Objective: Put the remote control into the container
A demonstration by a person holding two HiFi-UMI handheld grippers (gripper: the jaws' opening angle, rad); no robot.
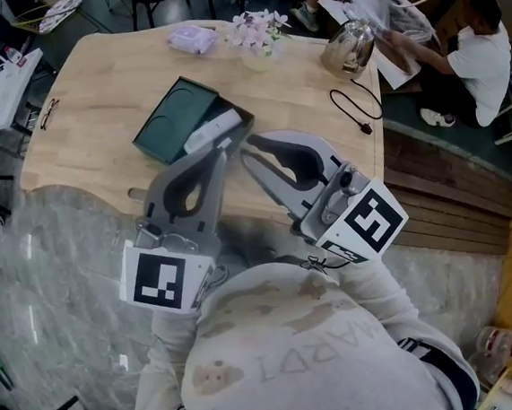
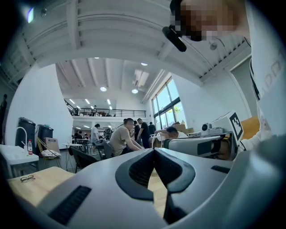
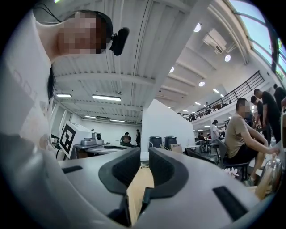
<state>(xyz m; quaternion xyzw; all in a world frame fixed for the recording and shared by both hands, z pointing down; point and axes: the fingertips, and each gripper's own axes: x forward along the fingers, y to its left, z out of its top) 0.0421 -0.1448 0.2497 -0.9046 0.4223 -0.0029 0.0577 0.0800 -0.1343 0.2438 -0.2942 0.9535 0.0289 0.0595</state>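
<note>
Left tool [image 2: 154, 151] clenched, tips touching, empty. Right tool [image 3: 143, 155] jaws slit apart, empty. Head view alone shows remote control [image 1: 213, 130] lying in green container [image 1: 165, 118], along its near right side, mid desk [image 1: 93, 98], just beyond both tool tips.

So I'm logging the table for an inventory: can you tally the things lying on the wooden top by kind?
Container: 1
Remote control: 1
Vase of flowers: 1
Kettle: 1
Black cable: 1
Purple pack: 1
Glasses: 1
Total: 7
</note>
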